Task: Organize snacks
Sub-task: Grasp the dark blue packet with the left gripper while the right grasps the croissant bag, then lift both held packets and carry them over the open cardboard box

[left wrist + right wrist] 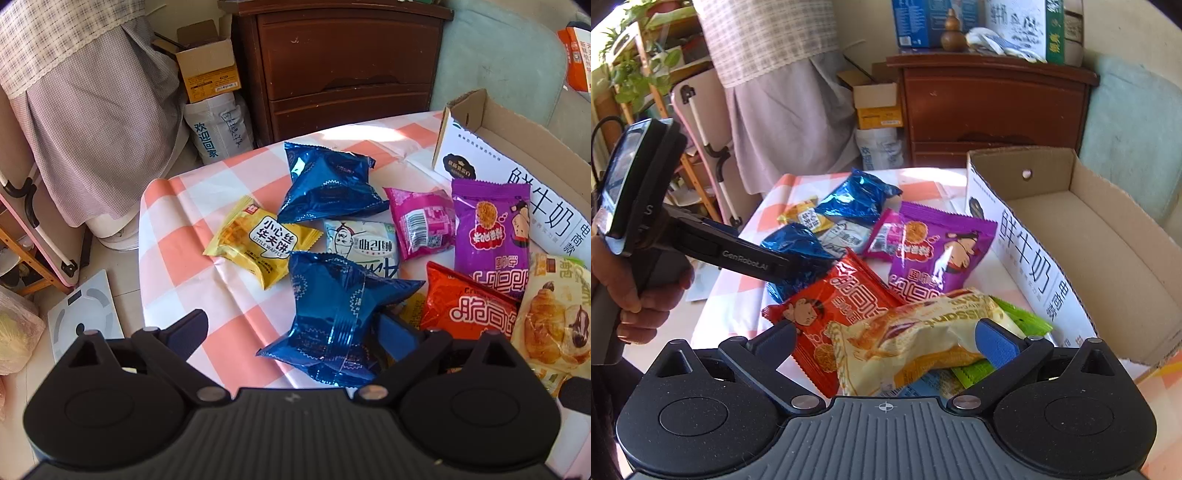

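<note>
Near table edge: left gripper (291,332) spread around blue foil packet (332,325), right gripper (886,341) seemingly unclamped around croissant pack (916,339); next, clamp, carry to milk carton box (1108,236).

My left wrist camera looks down close over the pink-and-white checked table (177,236); my right views it lower, nearer the open cardboard box (1108,236); both share these

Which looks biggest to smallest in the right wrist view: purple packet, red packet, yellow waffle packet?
1. Red packet, though being nearer the camera may flatter it.
2. Purple packet.
3. Yellow waffle packet, partly hidden.
</note>
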The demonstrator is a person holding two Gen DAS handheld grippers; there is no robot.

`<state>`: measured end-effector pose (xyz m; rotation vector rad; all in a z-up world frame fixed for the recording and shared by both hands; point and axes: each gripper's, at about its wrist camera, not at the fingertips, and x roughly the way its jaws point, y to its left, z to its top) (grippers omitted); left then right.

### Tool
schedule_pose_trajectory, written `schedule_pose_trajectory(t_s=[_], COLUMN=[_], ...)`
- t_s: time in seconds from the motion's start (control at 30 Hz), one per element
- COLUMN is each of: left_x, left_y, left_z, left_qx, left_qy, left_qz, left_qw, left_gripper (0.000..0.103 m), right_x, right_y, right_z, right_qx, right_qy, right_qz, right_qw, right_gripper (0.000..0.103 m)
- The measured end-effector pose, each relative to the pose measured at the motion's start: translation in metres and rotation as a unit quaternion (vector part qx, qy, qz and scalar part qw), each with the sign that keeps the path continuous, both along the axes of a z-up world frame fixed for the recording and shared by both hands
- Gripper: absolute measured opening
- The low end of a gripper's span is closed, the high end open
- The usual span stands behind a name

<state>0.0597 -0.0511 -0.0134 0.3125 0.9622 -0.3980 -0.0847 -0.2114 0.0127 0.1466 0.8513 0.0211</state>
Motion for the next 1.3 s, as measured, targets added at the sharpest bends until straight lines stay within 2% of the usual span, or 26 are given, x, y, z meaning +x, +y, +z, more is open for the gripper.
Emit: schedule_pose_trajectory(t_s=[0.07,0.17,0.4,0.47,0.53,0.6,0.63,0.67,0.7,0.73,0.8,0.87,1.03,1.3], left_x=[0.001,0.002,0.002,0.001,0.001,0.001,0.001,0.002,0.002,0.001,0.000,-0.002,-0.007,-0.008], left_y=[-0.002,-0.006,-0.016,-0.019,-0.019,-0.017,-0.015,-0.014,-0.013,-0.011,-0.010,-0.009,-0.006,0.010], left_z=[-0.002,-0.002,-0.007,-0.011,-0.014,-0.015,-0.016,-0.017,-0.017,-0.017,-0.015,-0.012,-0.010,-0.003], left_qx=[-0.001,-0.005,-0.005,0.000,0.002,-0.005,-0.011,-0.015,-0.021,-0.024,-0.029,-0.032,-0.031,-0.054], left_qy=[0.003,0.001,0.000,0.000,0.002,0.008,0.015,0.020,0.023,0.023,0.019,0.015,0.011,0.016], left_qz=[-0.004,-0.008,-0.022,-0.025,-0.026,-0.024,-0.022,-0.020,-0.018,-0.017,-0.017,-0.017,-0.012,0.010], left_qw=[1.0000,1.0000,0.9997,0.9997,0.9997,0.9997,0.9996,0.9995,0.9994,0.9993,0.9992,0.9992,0.9994,0.9984], left_gripper=[0.097,0.097,0.097,0.086,0.079,0.070,0.061,0.056,0.056,0.054,0.051,0.045,0.044,0.043], right_x=[0.004,0.008,0.019,0.021,0.021,0.022,0.022,0.022,0.021,0.020,0.019,0.019,0.017,0.014], right_y=[-0.009,-0.018,-0.027,-0.025,-0.023,-0.023,-0.023,-0.025,-0.027,-0.028,-0.029,-0.028,-0.023,-0.011], right_z=[-0.005,-0.008,-0.019,-0.021,-0.022,-0.023,-0.024,-0.025,-0.025,-0.025,-0.025,-0.023,-0.019,-0.009], right_qx=[0.026,0.074,0.108,0.098,0.091,0.083,0.085,0.090,0.097,0.104,0.110,0.107,0.088,0.064], right_qy=[0.024,0.035,0.073,0.075,0.072,0.070,0.070,0.069,0.067,0.065,0.061,0.057,0.041,0.010], right_qz=[-0.039,-0.075,-0.163,-0.174,-0.178,-0.185,-0.186,-0.187,-0.186,-0.184,-0.178,-0.169,-0.149,-0.090], right_qw=[0.999,0.994,0.978,0.977,0.977,0.977,0.976,0.976,0.975,0.975,0.976,0.978,0.984,0.994], right_gripper=[0.103,0.103,0.102,0.102,0.097,0.085,0.080,0.070,0.061,0.056,0.040,0.039,0.035,0.033])
